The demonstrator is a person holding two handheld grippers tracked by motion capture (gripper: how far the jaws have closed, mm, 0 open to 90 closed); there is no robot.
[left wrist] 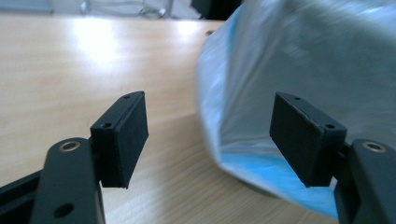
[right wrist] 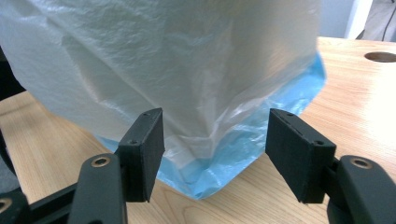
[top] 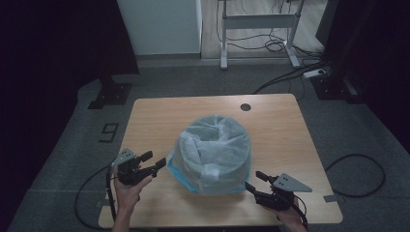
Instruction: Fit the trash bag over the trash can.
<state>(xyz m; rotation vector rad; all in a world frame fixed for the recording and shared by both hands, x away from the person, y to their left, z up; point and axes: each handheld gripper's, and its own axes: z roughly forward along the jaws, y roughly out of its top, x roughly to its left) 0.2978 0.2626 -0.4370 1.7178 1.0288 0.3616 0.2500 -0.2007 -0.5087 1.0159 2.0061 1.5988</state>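
Left gripper [top: 153, 162]: at 8 o'clock of the bag, jaws apart and empty, aimed at its lower edge, likely lined up to pinch plastic.
Right gripper [top: 255, 180]: at 4 o'clock, jaws spread wide, bracketing the bag's blue bottom corner.
Bag [top: 212, 154]: translucent white plastic over a round bin, mid-table, near edge.
Table [top: 270, 121]: bare wood, grommet hole [top: 245, 107] at 12 o'clock.

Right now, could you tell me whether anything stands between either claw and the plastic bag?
Nothing visible does. Bare table lies between the open left claw and the bag; the open right claw faces its near corner.
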